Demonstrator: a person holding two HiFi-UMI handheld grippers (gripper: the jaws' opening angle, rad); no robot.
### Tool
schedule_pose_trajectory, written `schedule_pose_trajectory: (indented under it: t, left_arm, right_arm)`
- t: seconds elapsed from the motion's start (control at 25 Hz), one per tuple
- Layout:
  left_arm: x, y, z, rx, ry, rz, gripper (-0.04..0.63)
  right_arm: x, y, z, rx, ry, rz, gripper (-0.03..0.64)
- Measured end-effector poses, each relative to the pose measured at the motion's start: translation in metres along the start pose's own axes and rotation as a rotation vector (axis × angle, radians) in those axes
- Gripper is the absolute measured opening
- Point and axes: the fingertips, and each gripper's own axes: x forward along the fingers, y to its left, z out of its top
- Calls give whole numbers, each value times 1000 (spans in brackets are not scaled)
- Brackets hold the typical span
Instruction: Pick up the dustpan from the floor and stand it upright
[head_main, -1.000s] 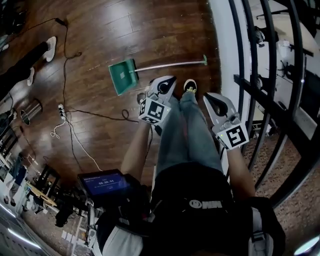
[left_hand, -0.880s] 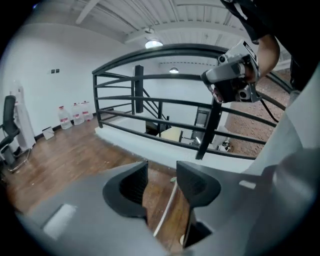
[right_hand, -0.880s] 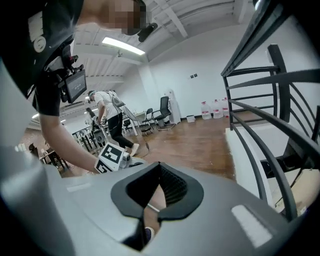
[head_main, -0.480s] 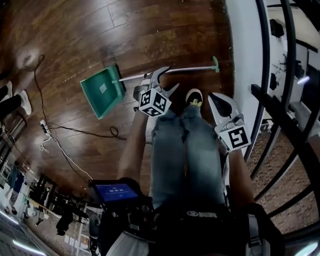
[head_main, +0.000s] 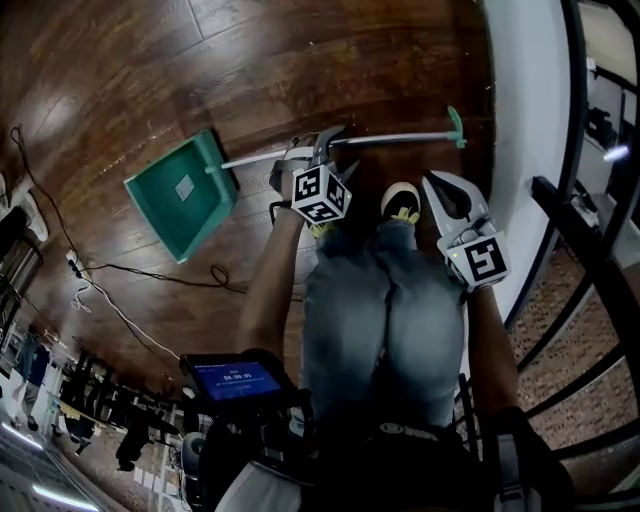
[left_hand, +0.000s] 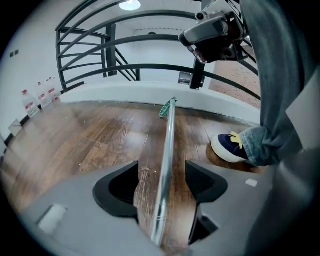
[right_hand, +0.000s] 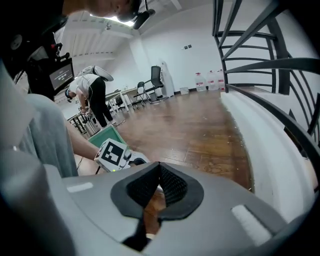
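The green dustpan (head_main: 180, 195) lies flat on the wooden floor, and its long silver handle (head_main: 390, 139) runs right to a green end cap (head_main: 456, 128). My left gripper (head_main: 338, 150) is down at the handle and open, one finger on each side of it. In the left gripper view the handle (left_hand: 169, 135) runs between the pads (left_hand: 120, 187) of the left gripper (left_hand: 162, 167) without being pressed. My right gripper (head_main: 445, 195) hovers beside the person's shoe, shut and empty. In the right gripper view the right gripper (right_hand: 159, 172) has its tips together, and the dustpan (right_hand: 107, 135) shows beyond.
The person's shoe (head_main: 402, 200) stands just right of the left gripper. A white curb (head_main: 520, 150) and black railing (head_main: 590, 230) bound the floor on the right. Cables (head_main: 150, 270) trail across the floor below the dustpan. A small screen (head_main: 235, 380) sits at the person's waist.
Both grippers have come down toward the floor as the person bent low. The left gripper's jaws went from shut to open and now straddle the handle. The dustpan has not moved on the floor.
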Motion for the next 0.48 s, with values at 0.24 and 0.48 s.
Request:
schedule_pose_trajectory:
  t: [0.24, 0.48]
  left_arm:
    - [30, -2, -8, 31, 39, -31, 279]
    - [49, -14, -12, 115, 87, -34, 95]
  right_arm:
    - [3, -9, 2, -26, -8, -1, 2]
    - [2, -17, 5, -41, -16, -5, 2]
